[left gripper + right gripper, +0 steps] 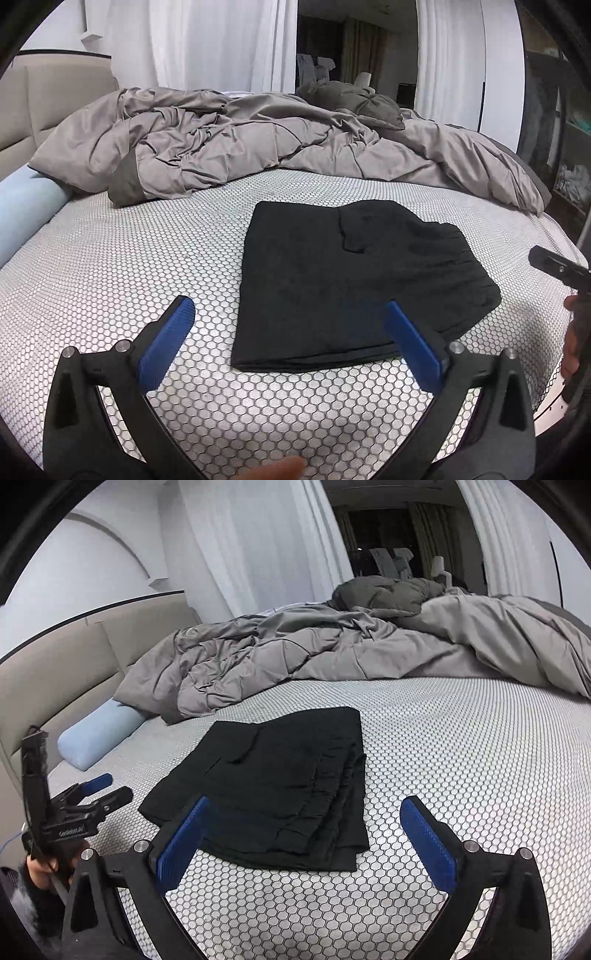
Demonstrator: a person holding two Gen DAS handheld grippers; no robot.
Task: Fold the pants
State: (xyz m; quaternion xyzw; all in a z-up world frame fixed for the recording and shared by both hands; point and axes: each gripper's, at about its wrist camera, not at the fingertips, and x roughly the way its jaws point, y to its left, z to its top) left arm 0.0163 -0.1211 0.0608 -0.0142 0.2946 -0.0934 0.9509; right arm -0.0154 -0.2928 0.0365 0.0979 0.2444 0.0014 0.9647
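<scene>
Black pants [347, 280] lie folded into a flat rectangle on the honeycomb-patterned bed cover [110, 266]. They also show in the right wrist view [280, 794], with the gathered waistband at the right edge. My left gripper [291, 314] is open and empty, held just above the near left corner of the pants. My right gripper [310, 812] is open and empty, held over the near edge of the pants. The left gripper also shows at the left of the right wrist view [107, 788], and part of the right one shows at the right of the left wrist view [550, 260].
A crumpled grey duvet [229, 147] fills the back of the bed. A light blue bolster pillow [99, 734] lies by the beige headboard [66, 672]. White curtains [207, 44] hang behind. Shelving stands at the far right [569, 155].
</scene>
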